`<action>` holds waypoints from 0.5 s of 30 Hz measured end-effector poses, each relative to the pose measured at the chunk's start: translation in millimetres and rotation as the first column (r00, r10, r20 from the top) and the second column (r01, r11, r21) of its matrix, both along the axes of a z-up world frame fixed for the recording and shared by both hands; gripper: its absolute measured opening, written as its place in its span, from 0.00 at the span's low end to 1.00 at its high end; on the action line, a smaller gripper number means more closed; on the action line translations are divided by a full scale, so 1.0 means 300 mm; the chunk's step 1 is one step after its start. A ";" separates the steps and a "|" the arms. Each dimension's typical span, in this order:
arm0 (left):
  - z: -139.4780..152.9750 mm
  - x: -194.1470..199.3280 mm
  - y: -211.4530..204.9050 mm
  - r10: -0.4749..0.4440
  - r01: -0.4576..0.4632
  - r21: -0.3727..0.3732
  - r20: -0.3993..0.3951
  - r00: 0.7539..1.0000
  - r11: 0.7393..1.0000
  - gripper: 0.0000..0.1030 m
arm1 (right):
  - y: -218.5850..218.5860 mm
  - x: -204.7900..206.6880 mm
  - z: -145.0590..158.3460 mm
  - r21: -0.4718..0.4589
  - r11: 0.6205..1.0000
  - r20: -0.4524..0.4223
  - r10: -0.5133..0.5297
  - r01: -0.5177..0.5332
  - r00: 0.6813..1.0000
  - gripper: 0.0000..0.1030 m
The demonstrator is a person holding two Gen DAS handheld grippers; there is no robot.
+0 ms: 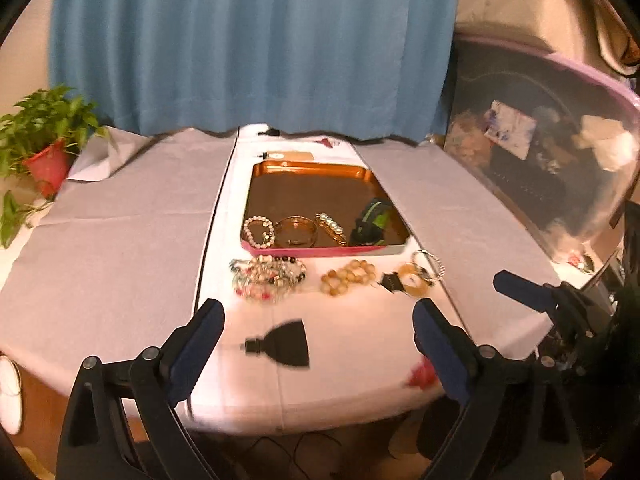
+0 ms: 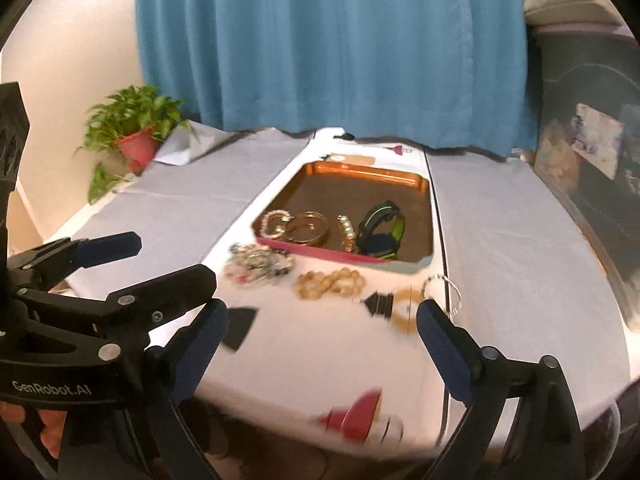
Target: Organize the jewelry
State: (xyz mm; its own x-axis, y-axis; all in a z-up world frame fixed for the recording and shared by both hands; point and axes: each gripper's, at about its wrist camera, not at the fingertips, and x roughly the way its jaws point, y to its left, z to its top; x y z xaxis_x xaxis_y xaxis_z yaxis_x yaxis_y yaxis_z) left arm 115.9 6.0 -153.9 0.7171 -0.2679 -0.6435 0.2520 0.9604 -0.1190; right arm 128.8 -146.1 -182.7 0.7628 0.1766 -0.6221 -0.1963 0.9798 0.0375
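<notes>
Left claw (image 1: 316, 322): wide, empty, above the table's near edge.
Right claw (image 2: 322, 326): wide, empty.
Tray (image 1: 304, 170): holds a pearl bracelet (image 1: 259, 232), bangle (image 1: 296, 231), clip (image 1: 331, 229), watch (image 1: 370, 224).
Left on the cloth: bead pile (image 1: 267, 276), amber bracelet (image 1: 349, 277), ring pieces (image 1: 420, 274).
Progress: judged about half done.

My left gripper (image 1: 318, 330) is tilted down and forward, jaws spread wide, nothing between the pads. My right gripper (image 2: 322, 332) sits just beside it, same downward tilt, jaws wide too and empty. My fingers (image 2: 48, 434) wrap the left handle.
</notes>
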 end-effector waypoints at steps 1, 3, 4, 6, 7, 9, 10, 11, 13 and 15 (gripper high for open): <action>0.016 -0.032 0.002 -0.002 0.002 -0.008 0.007 1.000 1.000 0.91 | -0.001 -0.029 0.011 0.008 1.000 0.001 -0.003 0.003 1.000 0.95; 0.055 -0.104 0.013 -0.010 0.011 -0.022 0.033 0.999 1.000 0.92 | -0.008 -0.105 0.044 0.044 0.999 -0.001 -0.007 0.007 1.000 0.95; 0.076 -0.139 0.007 -0.017 0.018 -0.022 0.051 0.999 1.000 0.94 | -0.013 -0.142 0.061 0.064 0.998 -0.003 -0.006 0.006 1.000 0.95; 0.118 -0.206 -0.005 -0.031 0.032 -0.011 0.094 0.995 0.999 0.98 | -0.020 -0.207 0.097 0.088 0.996 0.006 0.004 -0.005 1.000 0.95; 0.137 -0.236 -0.014 -0.037 0.038 -0.001 0.114 0.993 0.999 1.00 | -0.017 -0.246 0.121 0.084 0.996 0.022 0.008 -0.010 1.000 0.95; 0.188 -0.294 -0.032 -0.049 0.050 -0.004 0.140 0.989 0.999 0.99 | -0.005 -0.314 0.173 0.050 0.999 0.066 0.013 -0.016 0.998 0.95; 0.209 -0.311 -0.040 -0.047 0.049 -0.009 0.136 0.990 0.999 0.99 | -0.001 -0.344 0.202 0.030 1.000 0.089 0.006 -0.009 0.996 0.95; 0.226 -0.327 -0.045 -0.041 0.043 -0.011 0.134 0.990 0.999 0.99 | 0.001 -0.380 0.236 0.014 1.000 0.108 -0.001 -0.001 0.994 0.95; 0.275 -0.368 -0.066 -0.023 0.024 -0.001 0.134 0.991 1.000 1.00 | -0.001 -0.421 0.281 -0.008 1.000 0.127 -0.022 0.023 0.992 0.95; 0.317 -0.407 -0.089 0.005 -0.011 0.035 0.152 0.988 0.999 1.00 | -0.012 -0.463 0.327 -0.003 0.999 0.137 -0.039 0.039 0.990 0.95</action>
